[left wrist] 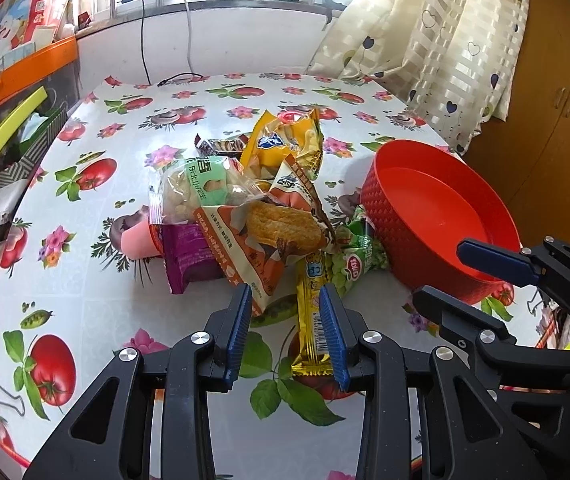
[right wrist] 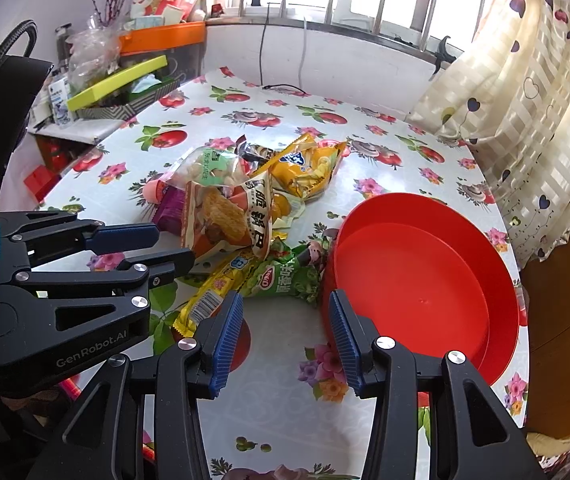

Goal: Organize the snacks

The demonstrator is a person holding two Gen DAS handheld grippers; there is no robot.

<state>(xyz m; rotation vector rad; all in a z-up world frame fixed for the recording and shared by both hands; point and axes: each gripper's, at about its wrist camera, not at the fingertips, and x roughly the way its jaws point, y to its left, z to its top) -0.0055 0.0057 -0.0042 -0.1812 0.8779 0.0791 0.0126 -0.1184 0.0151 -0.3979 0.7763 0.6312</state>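
1. Left wrist view: left gripper (left wrist: pixel 285 330) hangs half open, gripping nothing, straddling the yellow bar (left wrist: pixel 312 312) at the snack pile's (left wrist: pixel 253 216) near edge. Likely first pick: lower, close.
2. Right wrist view: right gripper (right wrist: pixel 283 338) wide open, empty, beside the empty red bowl (right wrist: pixel 421 276), probably the snacks' destination.

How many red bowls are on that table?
1. The red bowl sits right of the snack pile, near the table's edge; it looks empty. Nothing suggests another is hidden.
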